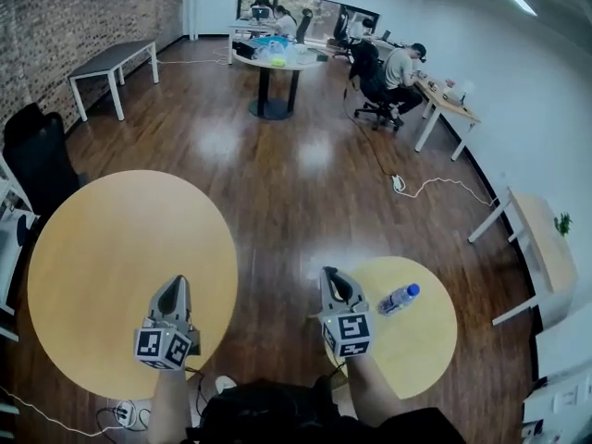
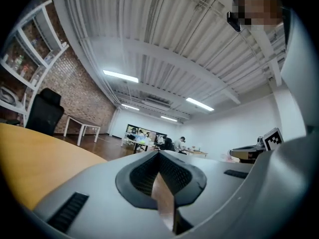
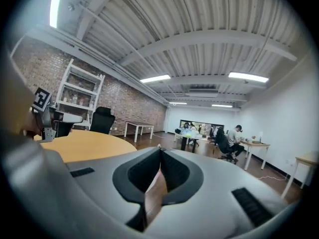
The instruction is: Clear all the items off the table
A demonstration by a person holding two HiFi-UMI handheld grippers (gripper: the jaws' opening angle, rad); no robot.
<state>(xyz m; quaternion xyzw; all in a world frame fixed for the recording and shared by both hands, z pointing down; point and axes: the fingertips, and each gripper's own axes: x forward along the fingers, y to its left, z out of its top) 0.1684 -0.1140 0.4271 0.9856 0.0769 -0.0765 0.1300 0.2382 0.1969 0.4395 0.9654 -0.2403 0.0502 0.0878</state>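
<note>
Item: water bottle (image 1: 399, 299), lying on the small round table (image 1: 431, 339), just right of my right gripper (image 1: 333, 280); its jaws pressed together, empty; left gripper (image 1: 175, 288) likewise, at the large table's (image 1: 102, 248) near edge; I'd spread the right jaws first, then close across the bottle's body.

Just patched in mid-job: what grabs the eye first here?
A water bottle with a blue cap lies on its side on the small round table at lower right, the only item on either tabletop. The large round table fills the left; the left gripper and right gripper are shut and empty.
</note>
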